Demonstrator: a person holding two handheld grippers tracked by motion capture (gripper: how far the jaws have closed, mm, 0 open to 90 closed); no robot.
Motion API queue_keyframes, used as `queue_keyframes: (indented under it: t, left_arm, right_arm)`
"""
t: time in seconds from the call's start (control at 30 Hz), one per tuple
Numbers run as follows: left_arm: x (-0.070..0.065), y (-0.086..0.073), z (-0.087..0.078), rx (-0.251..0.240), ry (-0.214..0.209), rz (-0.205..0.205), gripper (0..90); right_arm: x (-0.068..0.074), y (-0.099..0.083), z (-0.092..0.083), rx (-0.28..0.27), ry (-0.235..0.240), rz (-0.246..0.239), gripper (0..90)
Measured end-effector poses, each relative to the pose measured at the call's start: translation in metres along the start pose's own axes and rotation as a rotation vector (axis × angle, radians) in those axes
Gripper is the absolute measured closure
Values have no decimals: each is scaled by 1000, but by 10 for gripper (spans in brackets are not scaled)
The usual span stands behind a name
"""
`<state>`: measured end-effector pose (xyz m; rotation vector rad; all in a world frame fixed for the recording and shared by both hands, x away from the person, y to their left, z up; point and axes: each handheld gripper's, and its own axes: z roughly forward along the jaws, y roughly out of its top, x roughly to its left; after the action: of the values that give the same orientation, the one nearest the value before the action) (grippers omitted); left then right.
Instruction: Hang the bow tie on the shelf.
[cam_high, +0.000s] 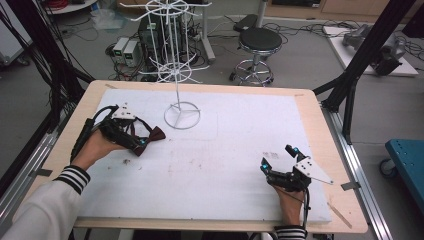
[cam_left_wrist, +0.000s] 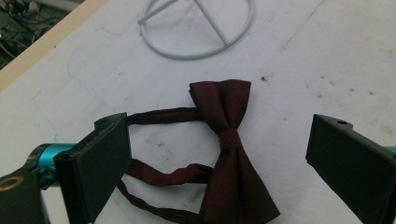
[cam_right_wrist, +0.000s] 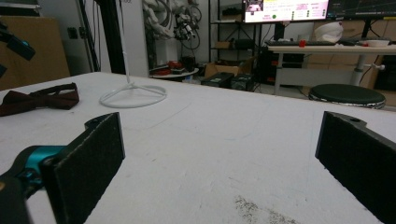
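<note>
High view: the left gripper (cam_high: 131, 136), at nine o'clock on the white foam mat (cam_high: 225, 130), has its jaws spread around a dark maroon fabric bow tie (cam_left_wrist: 229, 149) lying flat on the mat. At twelve o'clock of the tie stands a white wire display rack (cam_high: 177, 60). The right gripper (cam_high: 278, 157), at four o'clock, gapes wide and holds nothing.

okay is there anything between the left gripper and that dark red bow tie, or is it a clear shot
Nothing visible stands in the way. The left gripper is open with its jaws on either side of the bow tie, which lies flat on the white mat. The white wire stand sits beyond the bow tie, not between them.
</note>
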<state>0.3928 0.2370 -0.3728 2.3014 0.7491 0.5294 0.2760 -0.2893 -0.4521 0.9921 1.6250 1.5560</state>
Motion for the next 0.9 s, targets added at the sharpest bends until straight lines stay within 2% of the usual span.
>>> queue_keyframes:
  t: [0.03, 0.23, 0.4, 0.47, 0.6, 0.63, 0.67, 0.8, 0.83, 0.87, 0.9]
  left_arm:
    - [1, 2, 1, 21, -4, 17, 71]
    - [4, 10, 17, 94, -22, 16, 83]
    - [3, 11, 27, 126, -16, 9, 91]
    - [2, 11, 30, 141, -27, 7, 91]
    - [3, 10, 34, 186, -29, 24, 116]
    - [2, 10, 36, 185, -29, 24, 167]
    - [2, 9, 37, 184, -31, 24, 178]
    - [1, 8, 41, 207, -33, 22, 178]
    - [0, 8, 42, 207, -30, 10, 178]
    - [1, 8, 42, 222, -33, 22, 178]
    - [0, 8, 43, 228, -34, 18, 188]
  right_arm:
    - [0, 0, 0, 0, 0, 0, 5]
    - [0, 0, 0, 0, 0, -1, 6]
    - [0, 0, 0, 0, 1, -2, 6]
    - [0, 0, 0, 0, 0, -1, 6]
    - [0, 0, 0, 0, 1, -2, 6]
    - [0, 0, 0, 0, 1, -1, 6]
    - [0, 0, 0, 0, 0, 0, 6]
    - [0, 0, 0, 0, 3, 1, 5]
    - [0, 0, 0, 0, 3, 0, 5]
    - [0, 0, 0, 0, 3, 0, 5]
    - [0, 0, 0, 0, 3, 0, 6]
